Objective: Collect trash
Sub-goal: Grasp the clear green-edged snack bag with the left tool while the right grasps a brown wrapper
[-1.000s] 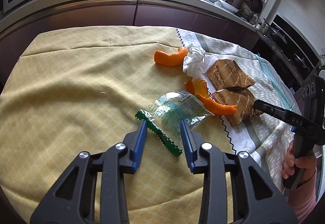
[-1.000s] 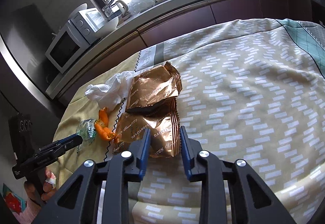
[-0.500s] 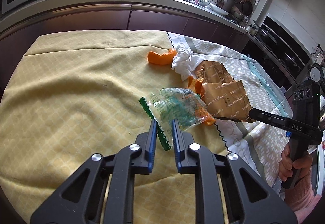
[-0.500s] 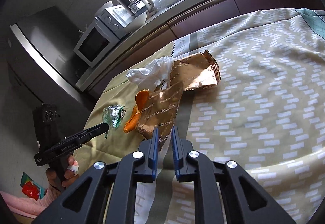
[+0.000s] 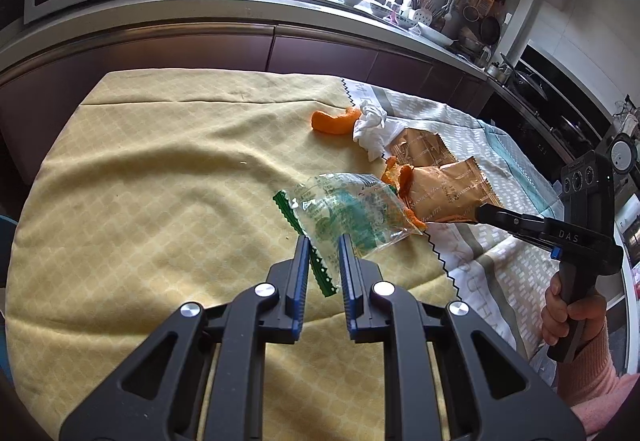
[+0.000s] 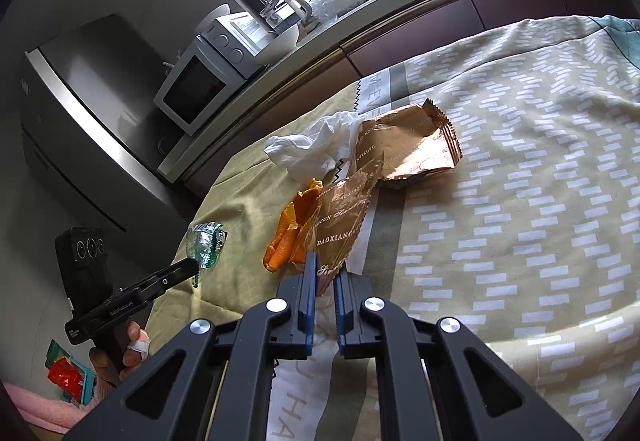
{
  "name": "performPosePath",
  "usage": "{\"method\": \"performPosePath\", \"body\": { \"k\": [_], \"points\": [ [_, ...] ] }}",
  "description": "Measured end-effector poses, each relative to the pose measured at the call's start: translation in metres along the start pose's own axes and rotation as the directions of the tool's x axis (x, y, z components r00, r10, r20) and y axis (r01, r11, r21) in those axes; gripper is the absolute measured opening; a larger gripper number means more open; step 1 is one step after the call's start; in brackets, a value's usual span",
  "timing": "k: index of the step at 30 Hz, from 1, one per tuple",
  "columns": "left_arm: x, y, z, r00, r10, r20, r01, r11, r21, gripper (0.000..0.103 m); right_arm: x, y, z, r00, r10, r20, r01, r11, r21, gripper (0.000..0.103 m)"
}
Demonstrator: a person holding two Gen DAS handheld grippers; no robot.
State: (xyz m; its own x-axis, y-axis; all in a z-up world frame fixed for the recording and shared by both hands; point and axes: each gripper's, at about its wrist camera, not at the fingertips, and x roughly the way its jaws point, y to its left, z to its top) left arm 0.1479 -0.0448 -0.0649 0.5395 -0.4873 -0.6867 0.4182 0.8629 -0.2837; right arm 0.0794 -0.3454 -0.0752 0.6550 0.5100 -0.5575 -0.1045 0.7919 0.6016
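The clear green wrapper (image 5: 348, 217) is clamped in the left claw (image 5: 324, 261); the right claw (image 6: 325, 273) pinches the near brown wrapper (image 6: 340, 217), both lifted off the worktop (image 5: 160, 181).

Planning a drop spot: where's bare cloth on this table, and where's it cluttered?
Free: yellow cloth left of the green wrapper; patterned cloth right of the gold wrappers. Crowded: the middle seam, with tissue and orange peel.

Cloth-covered table (image 5: 140, 201) with peel (image 5: 334, 121), tissue (image 5: 372, 129)

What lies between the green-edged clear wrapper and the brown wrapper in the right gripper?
Orange peel lies between the clear wrapper and the brown wrapper, clearest in the right wrist view.
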Motion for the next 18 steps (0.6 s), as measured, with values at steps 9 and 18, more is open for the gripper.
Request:
{"method": "performPosePath", "body": {
  "k": [9, 18],
  "points": [
    [-0.019, 0.007, -0.008, 1.000, 0.014, 0.026, -0.014, 1.000, -0.009, 0.016, -0.024, 0.006, -0.003, 0.997, -0.033, 0.070, 0.034, 0.999, -0.013, 0.003],
    [-0.045, 0.019, -0.015, 0.998, 0.035, 0.051, -0.034, 0.999, -0.028, 0.016, -0.040, 0.034, -0.003, 0.994, 0.009, 0.112, 0.000, 0.997, -0.079, 0.002]
  ]
}}
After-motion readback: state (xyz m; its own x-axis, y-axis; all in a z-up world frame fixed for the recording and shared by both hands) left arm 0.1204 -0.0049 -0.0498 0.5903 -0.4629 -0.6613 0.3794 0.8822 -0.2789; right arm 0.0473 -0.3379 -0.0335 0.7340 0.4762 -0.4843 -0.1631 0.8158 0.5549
